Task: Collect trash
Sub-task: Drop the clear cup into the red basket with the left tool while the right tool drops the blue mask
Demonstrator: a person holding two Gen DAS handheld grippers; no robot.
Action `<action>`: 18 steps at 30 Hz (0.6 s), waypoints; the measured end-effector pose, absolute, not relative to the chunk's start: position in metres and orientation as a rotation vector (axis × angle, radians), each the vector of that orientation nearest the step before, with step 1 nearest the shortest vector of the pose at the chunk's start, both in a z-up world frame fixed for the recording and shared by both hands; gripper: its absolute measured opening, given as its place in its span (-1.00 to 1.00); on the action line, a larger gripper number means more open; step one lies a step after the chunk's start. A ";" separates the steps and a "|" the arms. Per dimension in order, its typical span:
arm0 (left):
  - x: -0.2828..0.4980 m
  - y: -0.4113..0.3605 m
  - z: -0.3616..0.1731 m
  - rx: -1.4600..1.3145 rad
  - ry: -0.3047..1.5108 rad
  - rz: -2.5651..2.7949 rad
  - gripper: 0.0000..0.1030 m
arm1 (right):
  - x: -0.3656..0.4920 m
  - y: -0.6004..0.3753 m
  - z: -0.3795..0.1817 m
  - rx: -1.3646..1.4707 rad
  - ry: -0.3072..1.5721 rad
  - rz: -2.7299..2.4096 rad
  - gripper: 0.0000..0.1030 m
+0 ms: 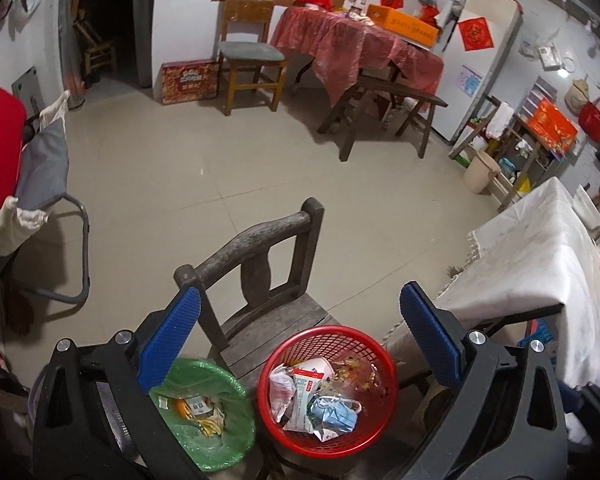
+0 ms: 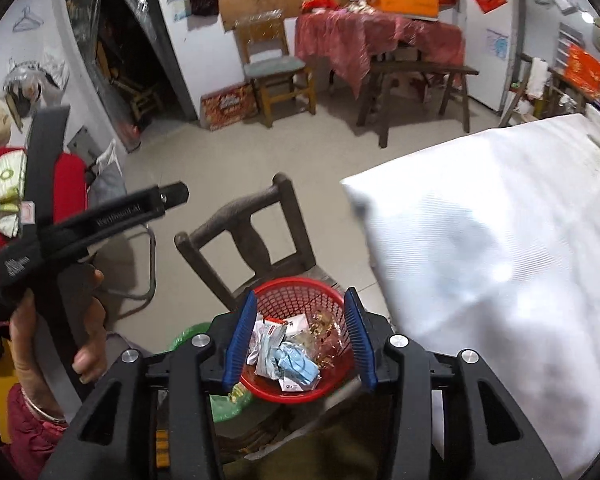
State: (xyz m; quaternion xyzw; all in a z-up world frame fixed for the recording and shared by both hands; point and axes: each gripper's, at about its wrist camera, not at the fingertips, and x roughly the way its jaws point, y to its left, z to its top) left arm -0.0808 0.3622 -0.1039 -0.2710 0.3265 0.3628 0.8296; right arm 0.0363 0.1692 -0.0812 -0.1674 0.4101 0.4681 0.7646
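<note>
Two containers of trash sit below me, and around them the room spreads wide. The tiled floor (image 1: 172, 168) takes up most of what I see. To my right is a table draped in a white cloth (image 1: 540, 252), its corner close to the dark wooden chair (image 1: 260, 280) in front of me. The red mesh basket (image 1: 276, 428) stands on that chair's seat, at the side nearer the white cloth. Just beside it, on the side away from the cloth, sits a bin lined with a green bag (image 1: 228, 440); whether it rests on the seat or beside it I cannot tell.

Inside the red basket lie a crumpled white packet (image 1: 306, 396), a blue face mask (image 1: 338, 412) and a clear wrapper with gold flecks (image 1: 360, 376). The green bag holds paper scraps and something orange.

My left gripper (image 1: 300, 344) hangs above both containers with its blue pads spread wide, nothing between them. My right gripper (image 2: 300, 340) points down at the red basket, its pads parted and empty, pressing on nothing.
</note>
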 end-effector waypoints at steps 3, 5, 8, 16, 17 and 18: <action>-0.077 0.353 -0.099 -0.549 0.686 0.756 0.87 | 0.035 0.152 -0.071 -0.344 0.866 1.005 -0.08; -0.077 0.350 -0.097 -0.545 0.683 0.746 0.87 | 0.033 0.141 -0.066 -0.333 0.856 1.004 -0.07; -0.074 0.344 -0.095 -0.560 0.684 0.706 0.87 | 0.030 0.130 -0.061 -0.324 0.840 1.000 -0.03; -0.067 0.316 -0.072 -0.445 0.690 0.682 0.87 | 0.025 0.090 -0.032 -0.249 0.760 0.988 0.09; -0.068 0.312 -0.068 -0.430 0.699 0.678 0.87 | 0.025 0.084 -0.027 -0.234 0.748 0.990 0.11; -0.069 0.310 -0.066 -0.423 0.705 0.674 0.87 | 0.024 0.080 -0.024 -0.223 0.742 0.994 0.14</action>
